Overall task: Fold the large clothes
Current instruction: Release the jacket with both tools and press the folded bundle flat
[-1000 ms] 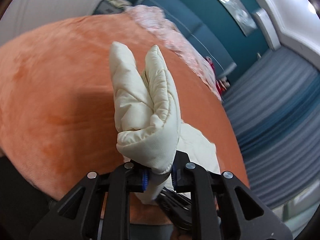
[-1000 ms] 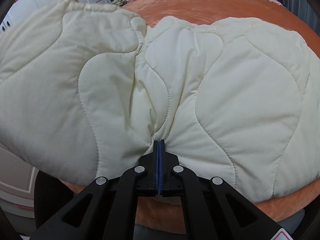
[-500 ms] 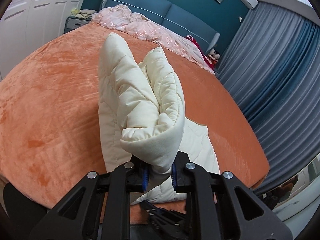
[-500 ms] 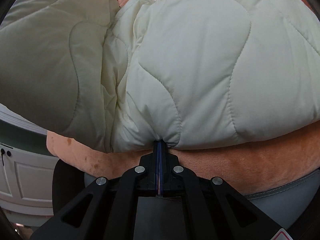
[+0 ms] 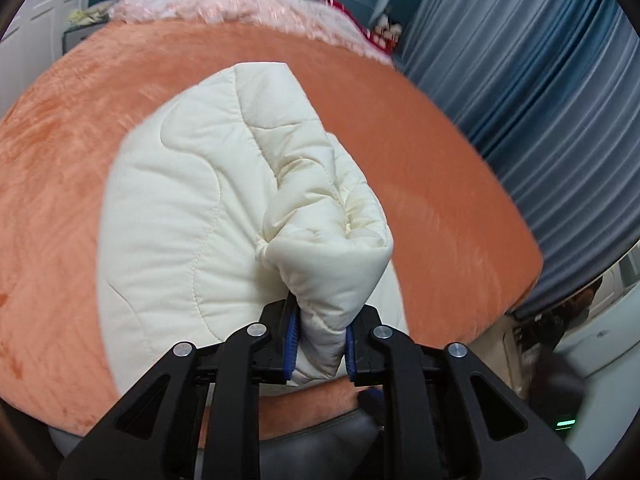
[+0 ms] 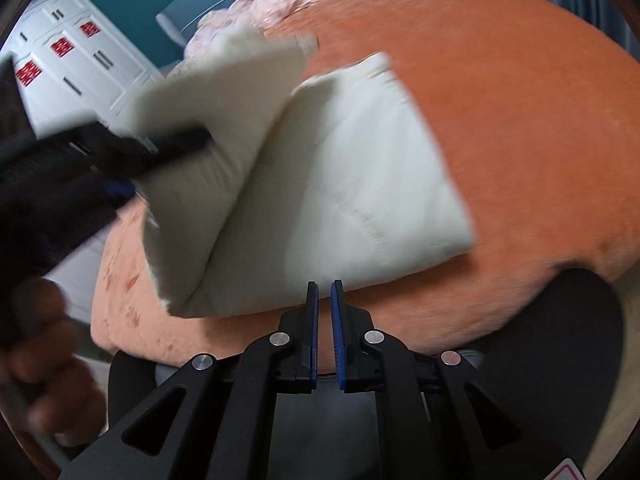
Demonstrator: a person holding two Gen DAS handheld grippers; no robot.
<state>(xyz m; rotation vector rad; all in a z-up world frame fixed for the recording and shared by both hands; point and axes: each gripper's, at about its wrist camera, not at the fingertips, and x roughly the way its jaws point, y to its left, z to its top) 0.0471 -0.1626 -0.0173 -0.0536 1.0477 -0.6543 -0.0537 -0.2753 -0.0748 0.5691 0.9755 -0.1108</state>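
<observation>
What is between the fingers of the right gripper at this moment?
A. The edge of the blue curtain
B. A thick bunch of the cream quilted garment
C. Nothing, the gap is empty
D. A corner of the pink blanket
C: the right gripper has an empty gap as its jaws are opening, and the cream quilted garment lies beyond its fingertips on the orange bed cover.

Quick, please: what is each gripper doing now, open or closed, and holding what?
Left gripper: closed on a bunched edge of the cream quilted garment, jaws starting to open.
Right gripper: opening, nothing between its jaws.
</observation>
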